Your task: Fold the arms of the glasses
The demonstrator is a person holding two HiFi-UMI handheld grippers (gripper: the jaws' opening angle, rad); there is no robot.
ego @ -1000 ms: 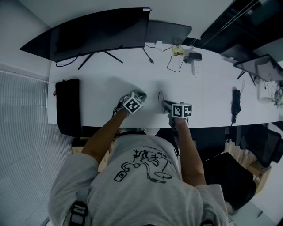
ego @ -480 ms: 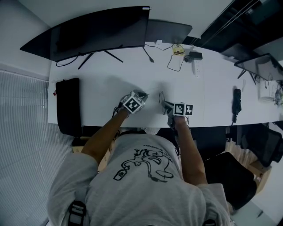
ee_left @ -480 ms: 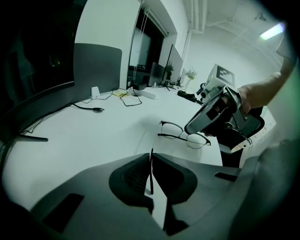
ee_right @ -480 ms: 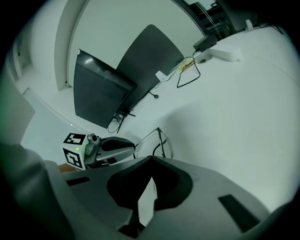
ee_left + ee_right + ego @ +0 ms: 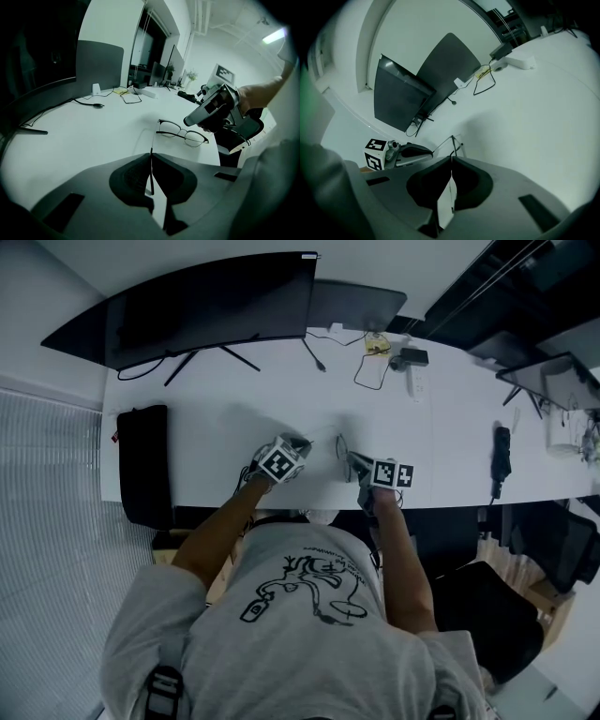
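Observation:
Thin black-rimmed glasses (image 5: 339,444) (image 5: 183,133) are held just over the white table (image 5: 216,437), near its front edge. My left gripper (image 5: 302,441) (image 5: 151,161) is shut on the tip of one arm (image 5: 151,174), which runs forward to the frame's left end. In the right gripper view, my right gripper (image 5: 352,458) (image 5: 451,161) is shut on the glasses' thin frame (image 5: 452,143) at the other end. In the left gripper view its nose (image 5: 206,110) covers that end. The two grippers face each other, a lens-width apart.
A wide dark monitor (image 5: 206,306) and a grey panel (image 5: 356,304) stand at the back. Cables (image 5: 370,371) and a power strip (image 5: 417,385) lie behind the glasses. A black bag (image 5: 142,465) sits at the table's left end, a black handset (image 5: 501,460) at the right.
The right gripper has rolled a little about its own axis and sits slightly further right. The left gripper and the glasses have barely moved.

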